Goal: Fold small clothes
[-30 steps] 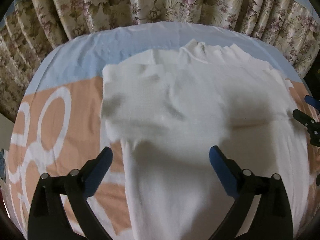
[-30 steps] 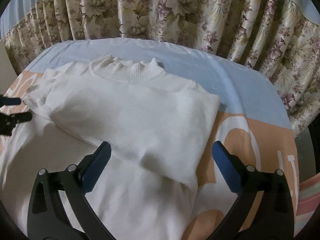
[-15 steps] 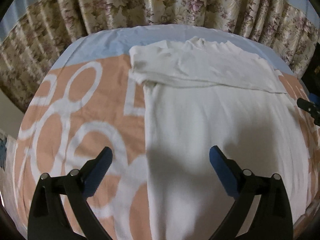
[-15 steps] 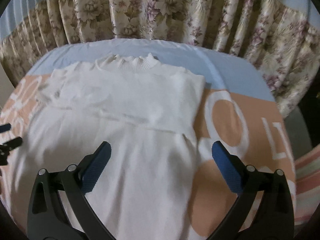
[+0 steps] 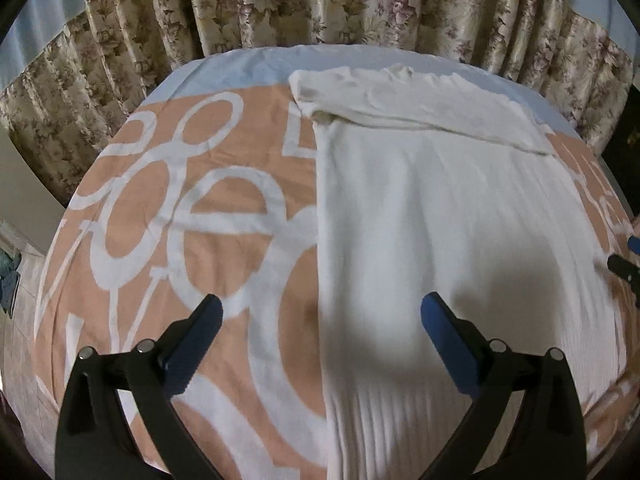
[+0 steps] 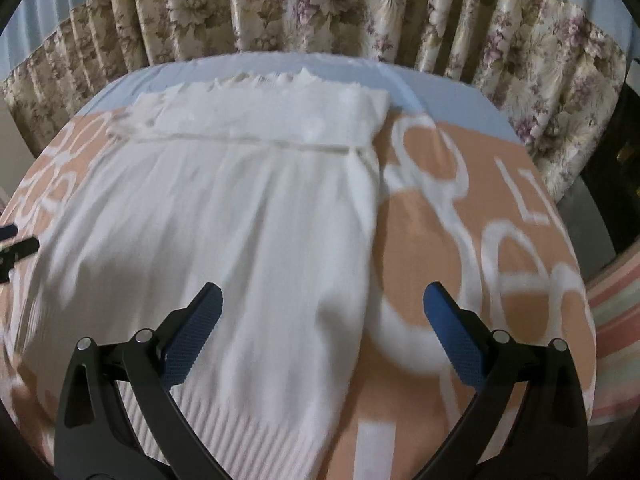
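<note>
A white knit sweater (image 5: 440,208) lies flat on the bed, collar at the far end and both sleeves folded across the chest. Its ribbed hem (image 6: 224,420) reaches the near edge. My left gripper (image 5: 320,320) hovers open over the sweater's left side edge near the hem, holding nothing. My right gripper (image 6: 322,308) hovers open over the sweater's right side edge, also empty. The other gripper's tip shows at the frame edge in each view, the right one (image 5: 624,264) and the left one (image 6: 12,244).
The bedspread (image 5: 180,220) is orange with big white letters and a pale blue band at the far end. Floral curtains (image 6: 320,12) hang close behind the bed. A striped cloth (image 6: 616,320) lies off the bed's right side.
Both grippers have pulled back from the folded sleeves toward the hem end. The sweater now looks farther away, with more of its body in view. Both stayed open.
</note>
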